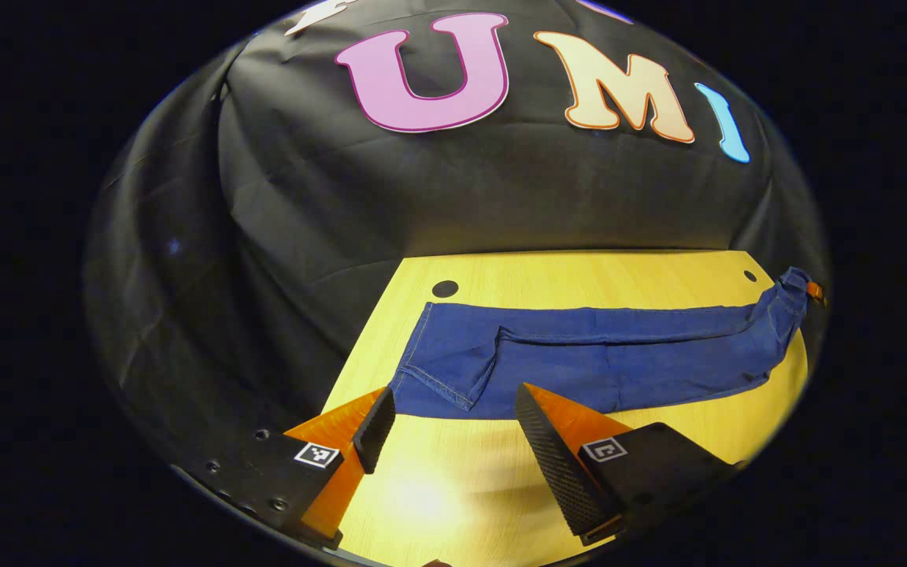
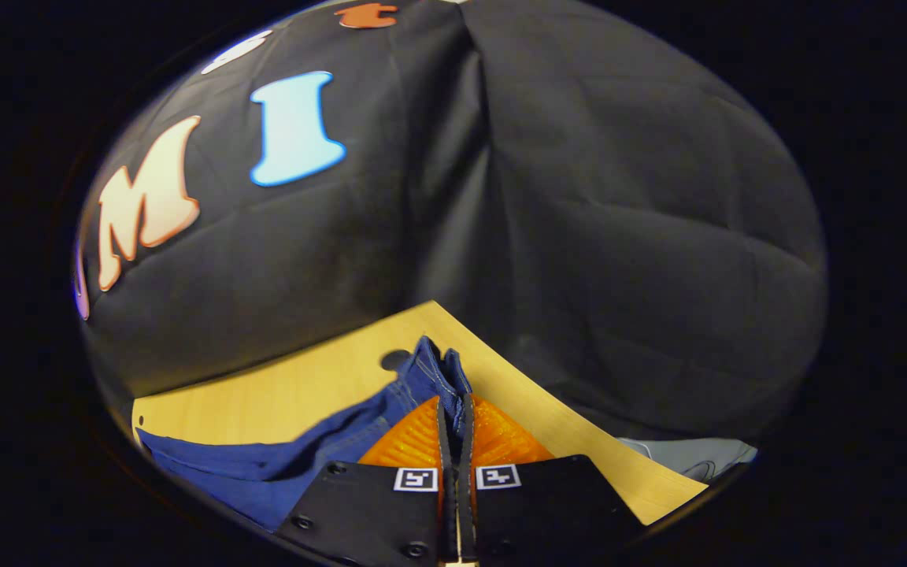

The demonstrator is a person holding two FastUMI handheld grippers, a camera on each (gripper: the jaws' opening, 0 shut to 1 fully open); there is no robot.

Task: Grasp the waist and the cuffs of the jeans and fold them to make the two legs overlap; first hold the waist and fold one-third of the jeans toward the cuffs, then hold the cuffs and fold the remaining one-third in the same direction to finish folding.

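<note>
In the left gripper view I am holding my left gripper [image 1: 453, 409] low over the pale wooden tabletop [image 1: 453, 488], its two ribbed fingers standing well apart with nothing between them. One fingertip [image 1: 379, 413] is sitting just at the near corner of the blue denim jeans [image 1: 603, 354]; the other is hovering just short of the cloth's near edge. The jeans are lying flat and long across the table, legs stacked one on the other, pale stitching running along the seams at the waist end by my left gripper. Two small dark round holes [image 1: 445, 289] are showing in the tabletop beyond the denim.

At the far end the fabric is rising off the wood, bunched into a peak where my right gripper [image 1: 815, 293] is pinching it. In the right gripper view that right gripper [image 2: 453, 425] is clamping the cuffs, fingers pressed together on the folded denim, which is puckering up above the tips and trailing down to the left over the tabletop. Behind everything the wrinkled black cloth wall [image 2: 619, 236] is hanging.
</note>
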